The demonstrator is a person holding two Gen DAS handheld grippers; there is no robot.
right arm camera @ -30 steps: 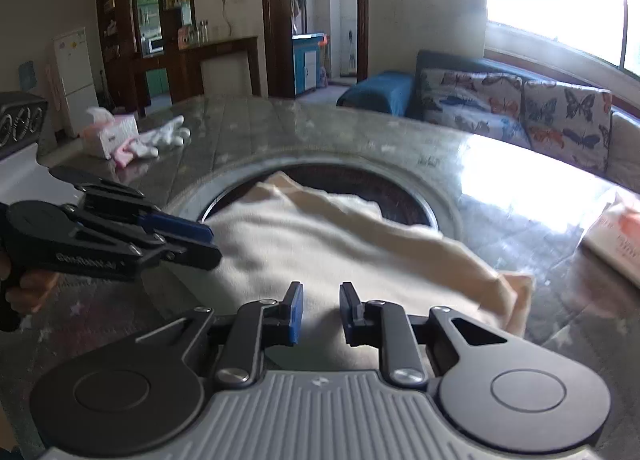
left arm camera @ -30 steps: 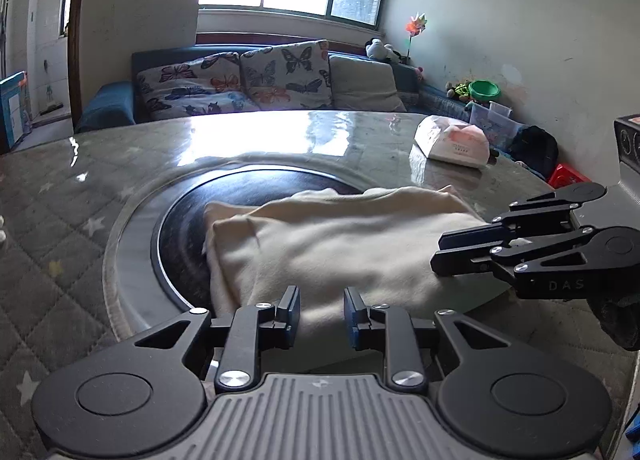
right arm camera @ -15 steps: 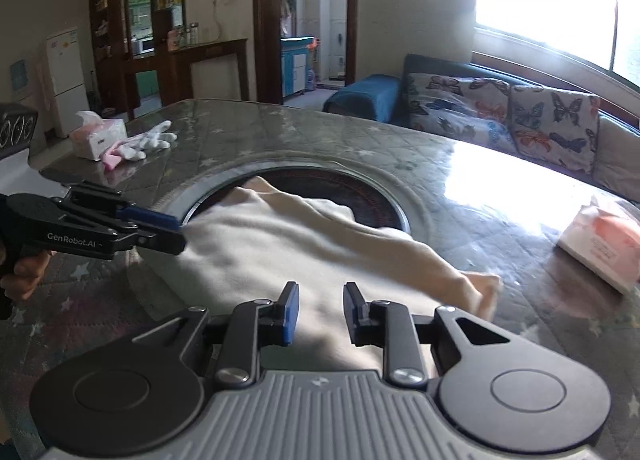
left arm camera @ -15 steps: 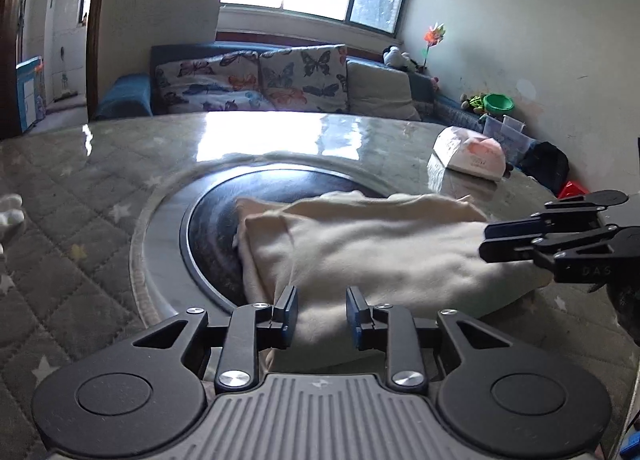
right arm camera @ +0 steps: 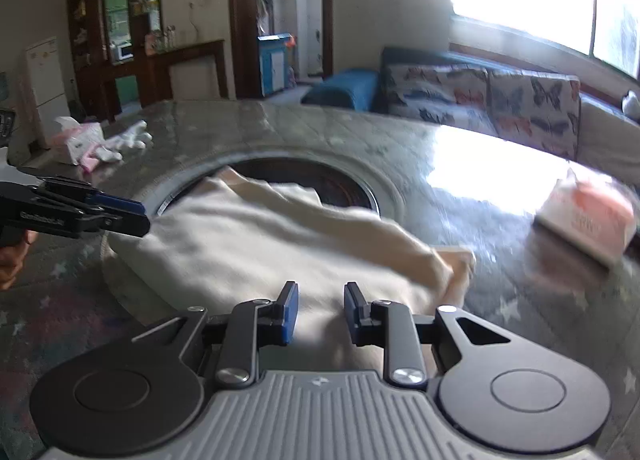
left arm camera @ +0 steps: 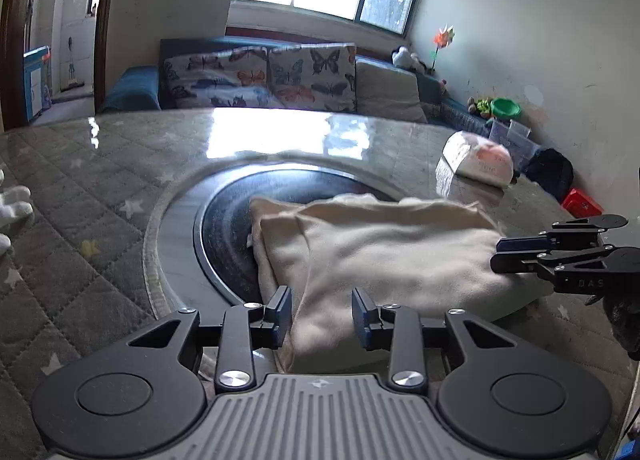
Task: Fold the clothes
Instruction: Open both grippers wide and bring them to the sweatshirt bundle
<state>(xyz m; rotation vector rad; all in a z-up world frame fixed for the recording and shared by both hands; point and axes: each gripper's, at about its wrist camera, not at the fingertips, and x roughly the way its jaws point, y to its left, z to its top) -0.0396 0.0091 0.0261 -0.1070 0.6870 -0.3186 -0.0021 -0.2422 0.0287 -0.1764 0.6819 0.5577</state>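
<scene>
A folded cream garment (left arm camera: 384,252) lies on the round table, partly over the dark central disc (left arm camera: 228,232). It also shows in the right wrist view (right arm camera: 256,244). My left gripper (left arm camera: 322,312) is open and empty, just above the garment's near edge. My right gripper (right arm camera: 318,308) is open and empty over the garment's other end. The right gripper shows at the right of the left wrist view (left arm camera: 520,256). The left gripper shows at the left of the right wrist view (right arm camera: 116,216).
The table (left arm camera: 80,196) has a quilted grey cover under glass. A tissue pack (left arm camera: 480,160) sits at one side, also in the right wrist view (right arm camera: 588,216). White gloves and another tissue pack (right arm camera: 100,140) lie far off. A sofa (left arm camera: 280,76) stands behind.
Both grippers have drawn back from the garment and apart from each other. Their jaws have opened a little wider. The garment lies still.
</scene>
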